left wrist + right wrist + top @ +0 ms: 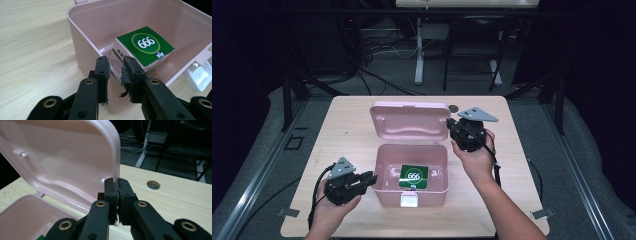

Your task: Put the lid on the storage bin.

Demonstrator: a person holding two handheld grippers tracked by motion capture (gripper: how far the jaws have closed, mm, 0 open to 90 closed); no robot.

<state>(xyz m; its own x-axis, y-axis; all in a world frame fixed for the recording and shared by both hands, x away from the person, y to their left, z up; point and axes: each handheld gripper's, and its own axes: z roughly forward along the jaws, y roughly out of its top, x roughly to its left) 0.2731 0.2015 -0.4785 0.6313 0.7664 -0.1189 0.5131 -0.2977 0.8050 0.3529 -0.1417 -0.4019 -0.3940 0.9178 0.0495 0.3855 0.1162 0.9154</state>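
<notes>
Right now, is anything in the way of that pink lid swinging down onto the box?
Nothing visible does. The green carton lies low inside the pink box, below its rim. The right gripper pinches the lid edge; the left gripper clamps the box wall.

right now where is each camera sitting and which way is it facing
High view: above the person's side, looking forward and down on the table; both forearms, both grippers.
Left gripper view: rides the left gripper, facing the pink box wall; own jaws.
Right gripper view: rides the right gripper, facing the lid edge; own jaws.
Shared: left and high views show the green carton.
</notes>
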